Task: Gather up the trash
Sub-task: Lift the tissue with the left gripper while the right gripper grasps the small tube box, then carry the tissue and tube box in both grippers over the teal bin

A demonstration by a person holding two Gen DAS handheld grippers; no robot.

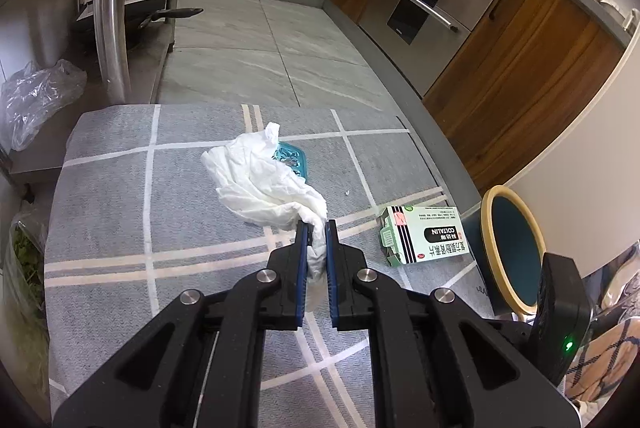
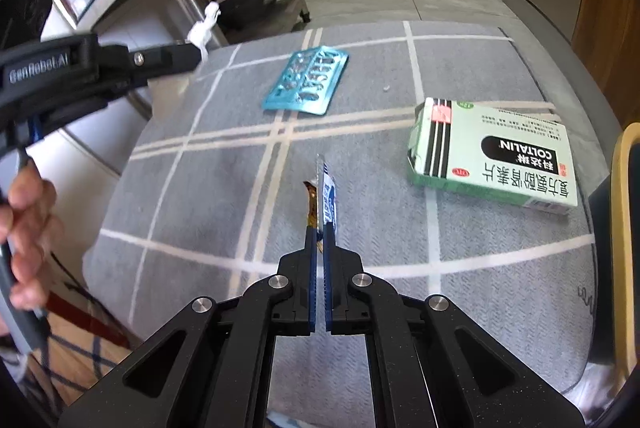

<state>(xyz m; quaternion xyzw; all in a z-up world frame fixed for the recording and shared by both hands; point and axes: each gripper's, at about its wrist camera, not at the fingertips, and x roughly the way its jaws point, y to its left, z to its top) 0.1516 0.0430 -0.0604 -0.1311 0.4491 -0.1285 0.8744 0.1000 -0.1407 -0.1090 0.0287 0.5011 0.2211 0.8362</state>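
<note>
My left gripper (image 1: 316,228) is shut on a crumpled white tissue (image 1: 264,180), which trails forward over the grey checked cloth (image 1: 120,220) and hides part of a teal blister pack (image 1: 294,158). In the right wrist view the left gripper (image 2: 192,54) is raised at the left with the tissue (image 2: 204,28) pinched at its tip. My right gripper (image 2: 320,228) is shut on a thin blue and white wrapper (image 2: 327,196) held edge-on above the cloth. The blister pack (image 2: 308,80) and a green and white medicine box (image 2: 492,156) lie on the cloth (image 2: 200,188).
A dark bin with a tan rim (image 1: 510,248) stands at the right edge of the cloth, beside the medicine box (image 1: 424,236). A steel rack (image 1: 114,8) with a pan stands at the back left. Wooden cabinets and an oven (image 1: 436,0) line the far side.
</note>
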